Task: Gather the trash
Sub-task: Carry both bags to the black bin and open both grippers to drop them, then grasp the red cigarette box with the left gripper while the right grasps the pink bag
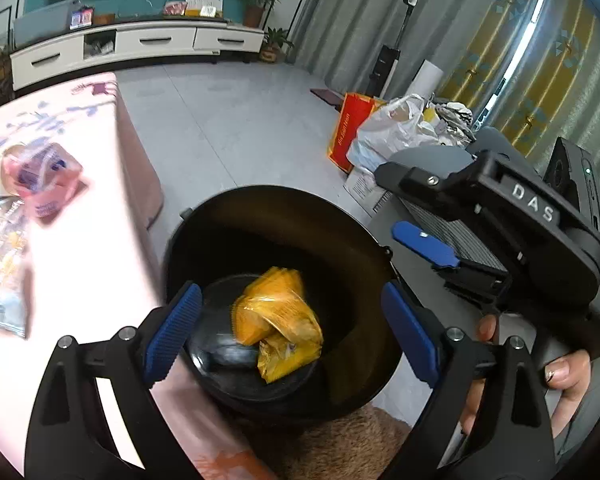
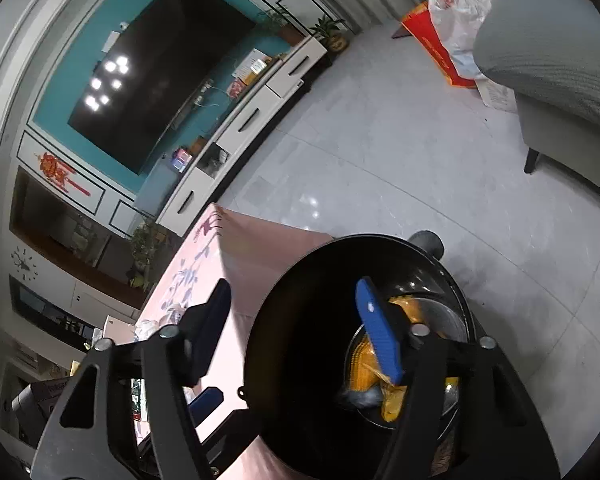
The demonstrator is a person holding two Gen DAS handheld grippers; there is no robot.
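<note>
A black round trash bin [image 1: 340, 248] stands on the floor beside the pink-clothed table [image 1: 84, 264]. Several yellow-orange wrappers [image 1: 280, 320] lie on its bottom. My left gripper [image 1: 290, 300] hangs over the bin's mouth, open, with nothing between its blue pads. My right gripper [image 1: 404, 208] is beside it at the bin's right rim, held by a hand [image 1: 568, 372]. In the right wrist view the right gripper [image 2: 294, 290] is open and empty above the bin [image 2: 300, 360], with the wrappers [image 2: 372, 364] below one finger. A pink-and-blue packet [image 1: 44, 184] and a blue packet [image 1: 0, 272] lie on the table.
A grey armchair [image 2: 552, 52] stands right of the bin. White plastic bags [image 1: 392, 128] and a red paper bag [image 1: 346, 132] sit on the floor behind it. A white TV cabinet [image 1: 140, 46] lines the far wall. Grey tiled floor [image 1: 228, 128] lies between.
</note>
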